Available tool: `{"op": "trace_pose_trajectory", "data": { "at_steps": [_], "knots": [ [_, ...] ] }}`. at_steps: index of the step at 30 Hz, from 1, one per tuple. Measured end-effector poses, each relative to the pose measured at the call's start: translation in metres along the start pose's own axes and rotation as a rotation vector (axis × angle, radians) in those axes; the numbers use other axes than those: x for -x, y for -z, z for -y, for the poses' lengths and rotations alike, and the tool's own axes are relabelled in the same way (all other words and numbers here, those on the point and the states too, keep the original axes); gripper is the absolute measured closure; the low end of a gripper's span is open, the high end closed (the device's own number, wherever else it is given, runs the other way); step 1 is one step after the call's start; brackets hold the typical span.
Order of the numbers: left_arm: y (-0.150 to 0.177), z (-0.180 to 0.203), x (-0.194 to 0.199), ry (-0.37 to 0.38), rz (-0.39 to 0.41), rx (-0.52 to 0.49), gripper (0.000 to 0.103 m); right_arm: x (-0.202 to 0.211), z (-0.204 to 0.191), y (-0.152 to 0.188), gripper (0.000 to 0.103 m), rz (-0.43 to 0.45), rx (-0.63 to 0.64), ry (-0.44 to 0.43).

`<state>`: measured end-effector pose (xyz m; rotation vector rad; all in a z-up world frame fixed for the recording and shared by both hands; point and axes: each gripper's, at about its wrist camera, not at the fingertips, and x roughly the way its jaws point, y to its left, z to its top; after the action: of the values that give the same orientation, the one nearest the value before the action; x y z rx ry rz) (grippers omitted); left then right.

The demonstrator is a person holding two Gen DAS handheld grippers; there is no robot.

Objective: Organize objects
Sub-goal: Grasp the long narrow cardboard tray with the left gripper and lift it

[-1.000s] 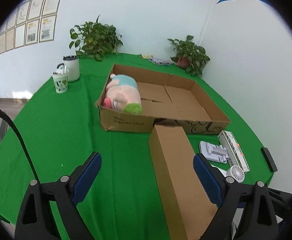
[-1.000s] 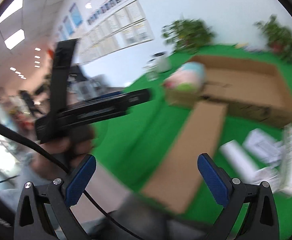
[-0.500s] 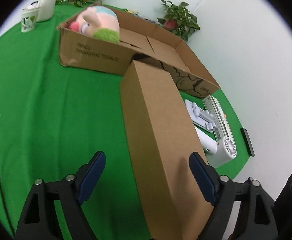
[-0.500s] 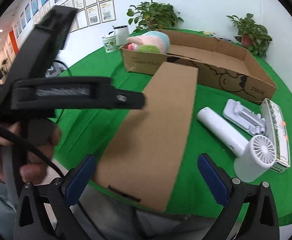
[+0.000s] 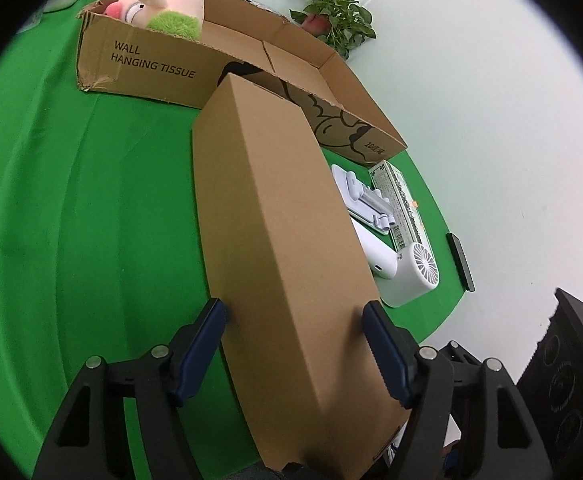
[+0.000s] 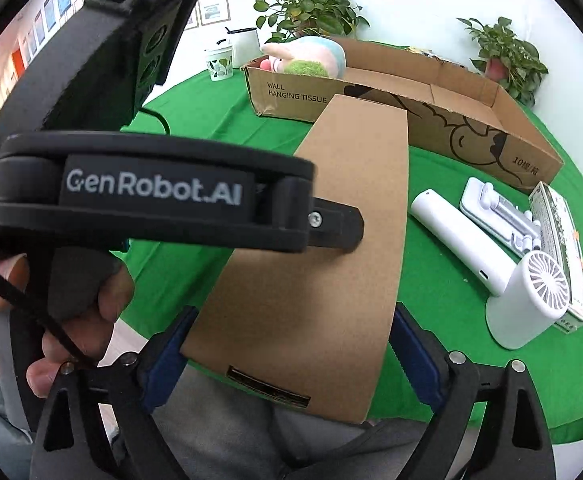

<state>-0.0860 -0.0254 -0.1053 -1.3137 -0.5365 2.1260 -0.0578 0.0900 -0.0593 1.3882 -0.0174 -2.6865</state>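
Observation:
A long brown carton [image 5: 283,220] lies on the green table, one end over the near edge; it also shows in the right wrist view [image 6: 331,240]. My left gripper [image 5: 295,320] straddles its near part, pads close to or touching both sides. My right gripper [image 6: 291,332] straddles the carton's near end likewise. An open "WALL HANGING TISSUE" box [image 5: 147,68] holds a plush toy [image 5: 163,4]. A white hand fan [image 6: 527,304], a white folding stand [image 6: 499,216] and a flat printed box [image 6: 559,232] lie to the right.
Two potted plants [image 6: 307,12] [image 6: 507,60] stand at the table's far side, with a white mug [image 6: 243,46] and a patterned cup [image 6: 219,64] at the far left. A black phone-like slab [image 5: 459,256] lies near the right edge. The left gripper's body [image 6: 151,188] fills the right view's left half.
Both grippers moved down and forward onto the long carton and narrowed around it. The left view tilted down; the right view swung from the room to the table.

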Motion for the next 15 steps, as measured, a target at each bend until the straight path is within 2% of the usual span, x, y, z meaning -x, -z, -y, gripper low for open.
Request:
{"op": "trace_pose_trajectory", "data": {
  "at_steps": [4, 10, 15],
  "knots": [
    [0.005, -0.003, 0.010, -0.005, 0.012, 0.028, 0.027, 0.006, 0.016, 0.001, 0.012, 0.007, -0.100, -0.129],
    [0.011, -0.008, 0.008, 0.005, -0.022, 0.073, 0.028, 0.005, 0.026, 0.002, 0.012, -0.004, -0.179, -0.346],
    [0.016, -0.004, 0.017, -0.039, 0.014, 0.061, 0.032, 0.002, 0.030, 0.003, 0.012, -0.011, -0.191, -0.438]
  ]
}}
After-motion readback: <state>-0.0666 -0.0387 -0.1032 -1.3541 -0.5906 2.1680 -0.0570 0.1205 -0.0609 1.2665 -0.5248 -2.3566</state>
